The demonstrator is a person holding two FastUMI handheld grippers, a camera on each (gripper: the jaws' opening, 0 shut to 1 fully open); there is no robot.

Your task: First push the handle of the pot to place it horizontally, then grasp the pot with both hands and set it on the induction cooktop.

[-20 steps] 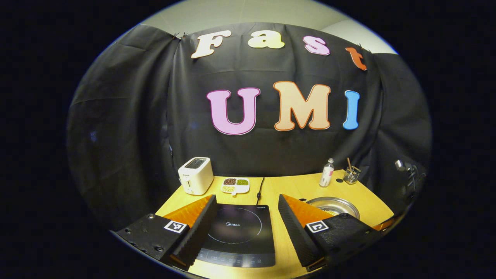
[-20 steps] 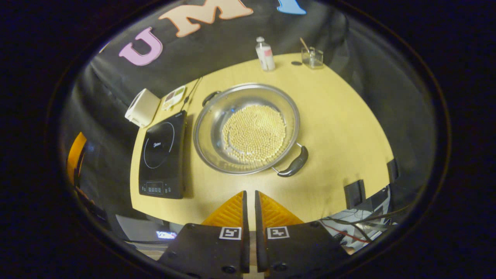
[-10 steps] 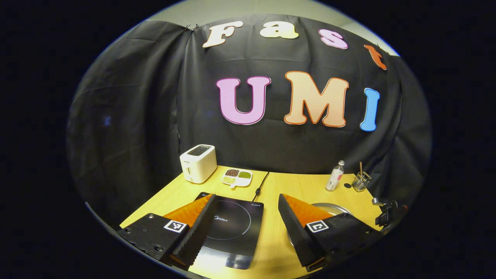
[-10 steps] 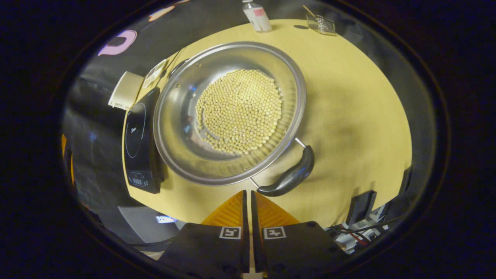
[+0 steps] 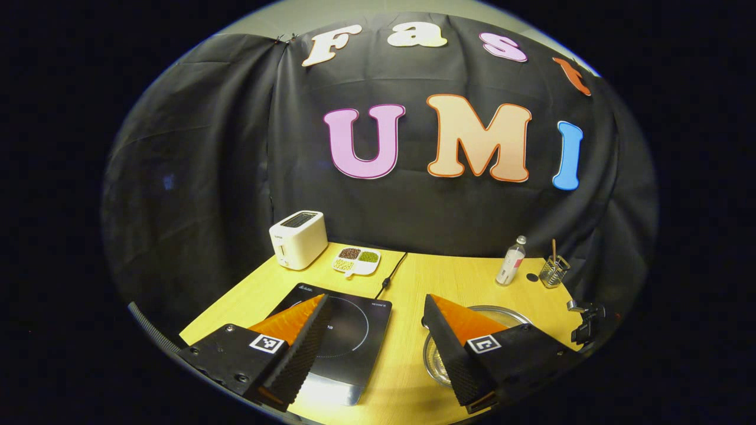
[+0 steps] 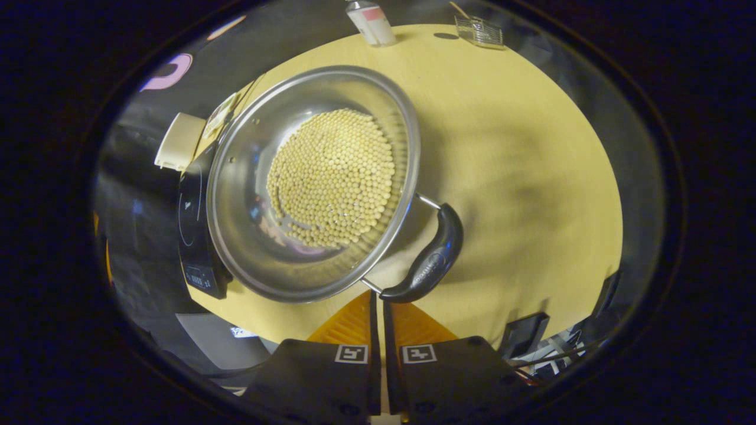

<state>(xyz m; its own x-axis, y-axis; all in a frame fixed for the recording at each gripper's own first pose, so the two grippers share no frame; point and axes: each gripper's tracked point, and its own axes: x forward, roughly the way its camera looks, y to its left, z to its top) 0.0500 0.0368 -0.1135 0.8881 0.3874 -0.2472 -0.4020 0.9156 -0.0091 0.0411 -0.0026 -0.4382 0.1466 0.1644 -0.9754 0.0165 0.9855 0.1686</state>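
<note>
A steel pot (image 6: 248,195) holding yellow beans (image 6: 331,177) stands on the wooden table (image 6: 531,147), just right of the black induction cooktop (image 6: 190,218). The pot's near black handle (image 6: 430,262) slants toward me. My right gripper (image 6: 378,295) is shut with nothing between its fingers, and its tips are at the lower end of that handle. In the left gripper view my left gripper (image 5: 375,302) hangs open above the table's front. The cooktop (image 5: 348,321) lies between its fingers, and the pot (image 5: 502,314) is partly hidden behind its right finger.
At the back of the table stand a white toaster (image 5: 298,239), a divided dish of beans (image 5: 356,260), a small bottle (image 5: 511,268) and a glass holder (image 5: 553,272). A cord (image 5: 391,276) runs from the cooktop toward the wall.
My right gripper has come down and in, from well short of the pot to the end of its near handle. The left gripper has shifted a little, and more of the pot shows beside it.
</note>
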